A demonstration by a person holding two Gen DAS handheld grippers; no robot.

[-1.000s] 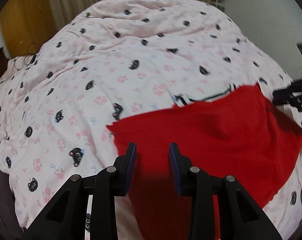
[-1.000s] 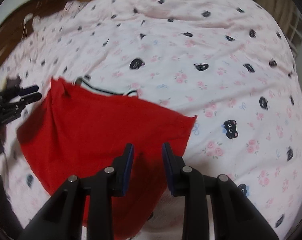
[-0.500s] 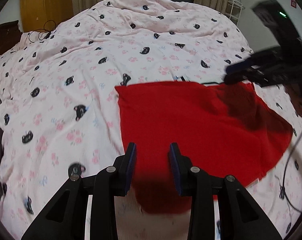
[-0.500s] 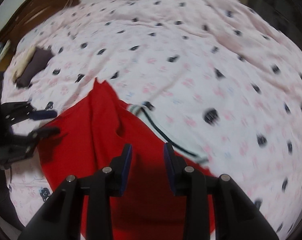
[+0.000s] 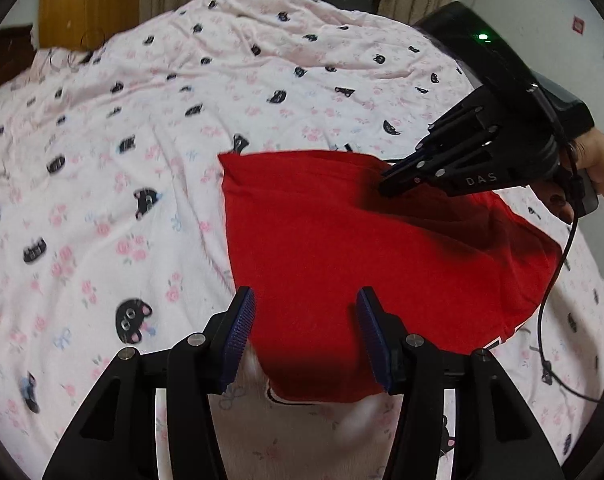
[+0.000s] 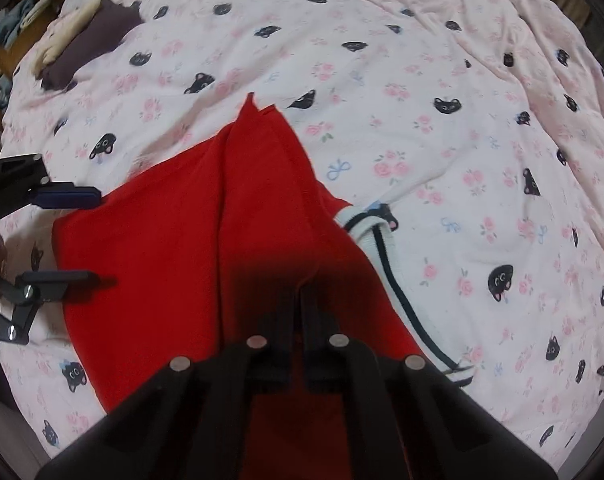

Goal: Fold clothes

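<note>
A red garment [image 5: 374,248] lies on the bed, folded over, with a white, dark-striped trim [image 6: 386,252] showing at its edge. My left gripper [image 5: 304,336] is open just above the garment's near edge and holds nothing. My right gripper [image 6: 297,300] is shut, its tips pressed on the red garment [image 6: 181,240]; whether cloth is pinched between them I cannot tell. The right gripper also shows in the left wrist view [image 5: 386,186], at the garment's far right part. The left gripper also shows in the right wrist view [image 6: 89,236], open at the garment's left edge.
The bed is covered by a pink quilt with black cat faces [image 5: 141,160]. Folded dark and cream clothes [image 6: 89,36] lie at its far left corner in the right wrist view. A black cable [image 5: 554,280] hangs from the right gripper. Curtains and a wooden door stand behind the bed.
My right gripper has closed and come down onto the red garment. My left gripper has opened wider and moved nearer the garment's near edge. The garment lies flatter and more folded.
</note>
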